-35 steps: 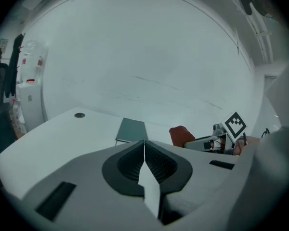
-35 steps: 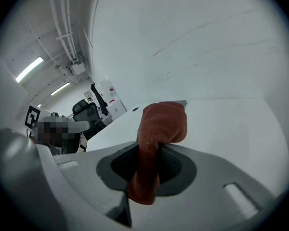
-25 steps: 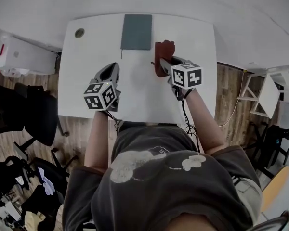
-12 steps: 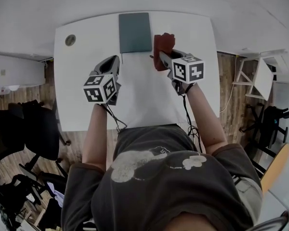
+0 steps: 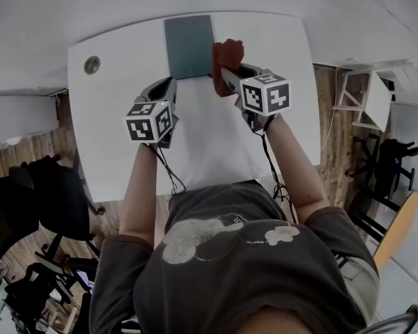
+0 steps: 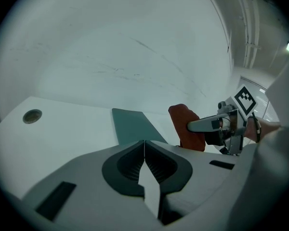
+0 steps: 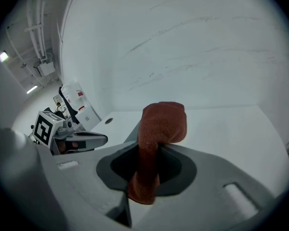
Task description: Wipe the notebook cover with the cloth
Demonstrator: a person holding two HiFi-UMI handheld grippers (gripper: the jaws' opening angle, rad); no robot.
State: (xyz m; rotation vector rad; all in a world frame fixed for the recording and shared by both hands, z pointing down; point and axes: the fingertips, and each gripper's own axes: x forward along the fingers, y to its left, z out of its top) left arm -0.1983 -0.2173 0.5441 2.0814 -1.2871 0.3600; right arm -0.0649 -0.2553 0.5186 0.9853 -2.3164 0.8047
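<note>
The right hand-held gripper (image 7: 147, 170) is clamped on the one cloth (image 7: 161, 121), a rust-red terry piece. We see it pinched between the jaws, its upper end folded over in a hump above them and its lower end hanging below. The left hand-held gripper (image 6: 144, 150) has its jaws together with nothing between them, and it is held over bare counter (image 5: 118, 117) nearer the person.

We count two hand-held grippers, each with one marker cube: the left cube (image 5: 151, 120) and the right cube (image 5: 266, 94). Both show black-and-white square patterns and no letters.

One notebook (image 5: 188, 46), with a plain grey-green cover, lies flat at the middle of the counter's far edge. From the head view the cloth sits at the notebook's right edge; we cannot tell whether they touch. One round hole (image 5: 92, 65) sits in the counter's far left corner.

Beyond the counter, the right gripper view shows one white box (image 7: 82, 105) with a red label; its print is too small to read.
</note>
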